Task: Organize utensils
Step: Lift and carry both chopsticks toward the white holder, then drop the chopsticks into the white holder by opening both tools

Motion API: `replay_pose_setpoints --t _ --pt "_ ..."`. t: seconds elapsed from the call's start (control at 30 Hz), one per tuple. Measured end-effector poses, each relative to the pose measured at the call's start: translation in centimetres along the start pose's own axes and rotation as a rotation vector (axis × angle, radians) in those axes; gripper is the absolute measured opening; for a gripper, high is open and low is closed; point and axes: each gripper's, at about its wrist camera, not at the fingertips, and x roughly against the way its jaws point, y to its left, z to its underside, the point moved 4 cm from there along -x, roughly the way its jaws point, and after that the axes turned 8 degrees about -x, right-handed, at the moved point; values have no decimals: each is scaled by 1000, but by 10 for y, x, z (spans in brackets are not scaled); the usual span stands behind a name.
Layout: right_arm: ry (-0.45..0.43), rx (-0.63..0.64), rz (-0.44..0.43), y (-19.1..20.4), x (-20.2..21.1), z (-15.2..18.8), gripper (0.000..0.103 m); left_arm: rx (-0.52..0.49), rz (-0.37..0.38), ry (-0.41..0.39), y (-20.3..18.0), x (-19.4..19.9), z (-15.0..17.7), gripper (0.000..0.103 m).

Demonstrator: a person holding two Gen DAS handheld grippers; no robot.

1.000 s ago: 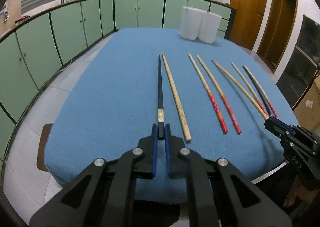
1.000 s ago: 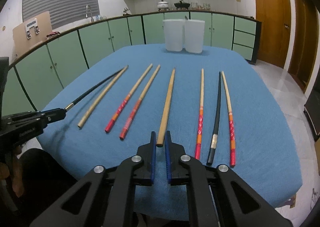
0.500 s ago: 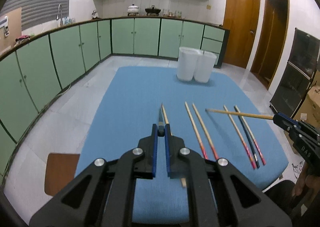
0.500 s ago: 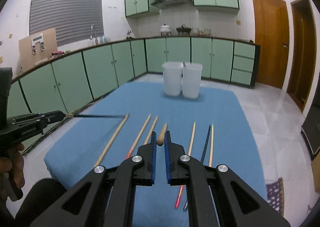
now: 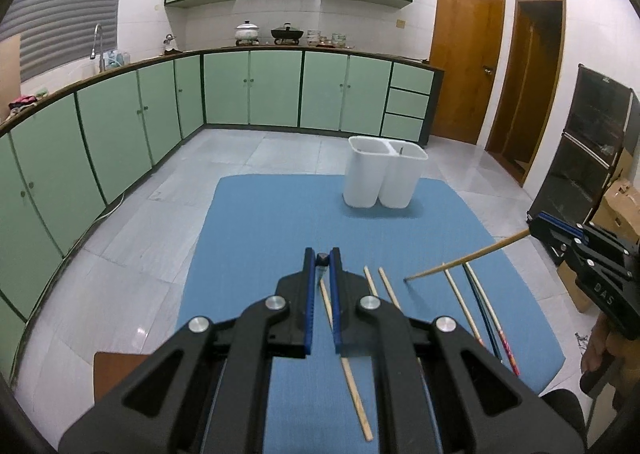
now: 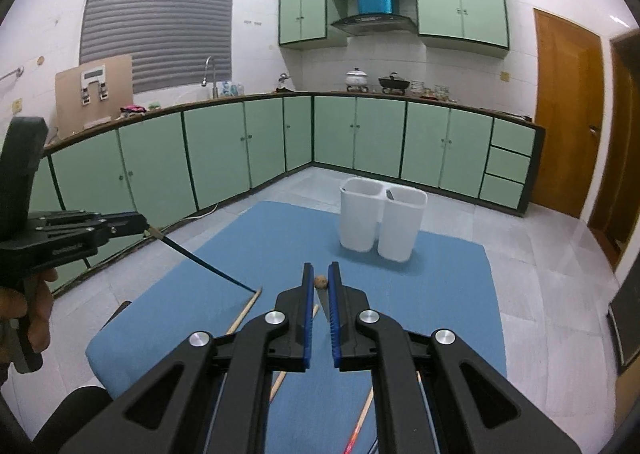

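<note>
Left gripper [image 5: 322, 259]: fingers pinched the butt end of a black chopstick [image 6: 208, 266], its shaft slanting down toward the blue worktop [image 5: 272, 222].
Right gripper [image 6: 320, 281]: fingers pinched the butt end of a plain wooden chopstick [image 5: 464, 260], seen end-on between the blue pads in its own view.
Held sticks: from the opposite cameras, each ran out from its fingers with the far tip low over the worktop, near the row of loose chopsticks.
Loose chopsticks [image 5: 454, 288]: lay side by side on the worktop, on the near side of the white holder.
White holder [image 5: 382, 178]: twin-compartment, upright at the worktop's far end, well apart from both grippers.
</note>
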Motion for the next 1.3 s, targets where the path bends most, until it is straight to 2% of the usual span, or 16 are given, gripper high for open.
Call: replay_pose_setpoints --t 0.23,0.53,0.8,1.13,1.3 --pt "43 -18 -41 -6 -31 -35 7 -9 24 5 4 -19 -18 6" --pt "103 -14 -68 -16 -64 -62 7 -36 41 6 8 -38 -40 6" --pt "180 -44 -83 -31 -90 -82 7 -30 83 41 21 -67 -74 6" --pt "166 -30 -78 -29 -81 -104 7 -67 79 37 18 -65 -110 6" --pt "125 5 -58 -30 -67 -138 7 -91 79 -6 12 -56 -145 6"
